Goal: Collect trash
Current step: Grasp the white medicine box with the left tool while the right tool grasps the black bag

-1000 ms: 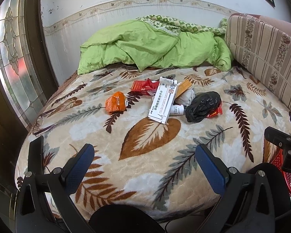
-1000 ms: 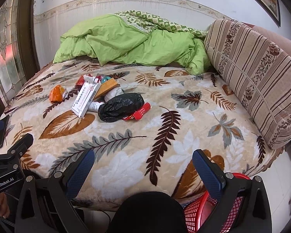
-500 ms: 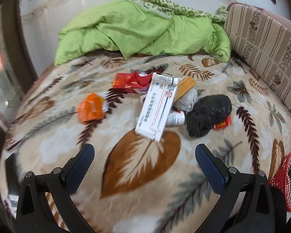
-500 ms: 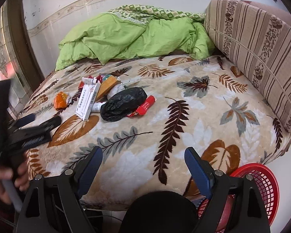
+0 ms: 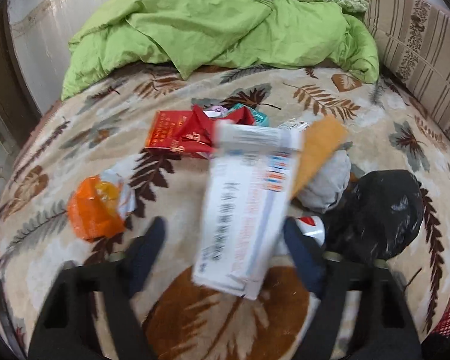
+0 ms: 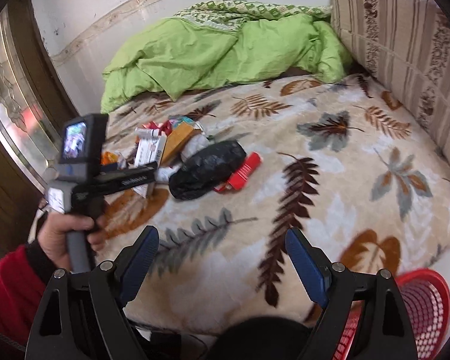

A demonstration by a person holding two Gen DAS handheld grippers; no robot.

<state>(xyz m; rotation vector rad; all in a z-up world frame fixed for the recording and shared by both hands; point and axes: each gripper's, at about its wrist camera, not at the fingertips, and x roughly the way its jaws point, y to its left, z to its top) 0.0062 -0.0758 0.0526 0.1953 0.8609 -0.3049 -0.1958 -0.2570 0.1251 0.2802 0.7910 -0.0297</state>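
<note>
While the left gripper [image 5: 225, 234], its jaws just narrowing, straddles the near end of the white box [image 5: 249, 207] without visibly pinching it, entry reads: orange wrapper [image 5: 94, 210] left, red packets [image 5: 180, 138] behind, black bag [image 5: 378, 213] right, all mid-bed. Best close squarely across the box's width, then lift clear. Right gripper [image 6: 222, 255] wide, empty. Red basket [image 6: 420, 303] beyond the bed's near edge; open blanket [image 6: 345, 180] between.
</note>
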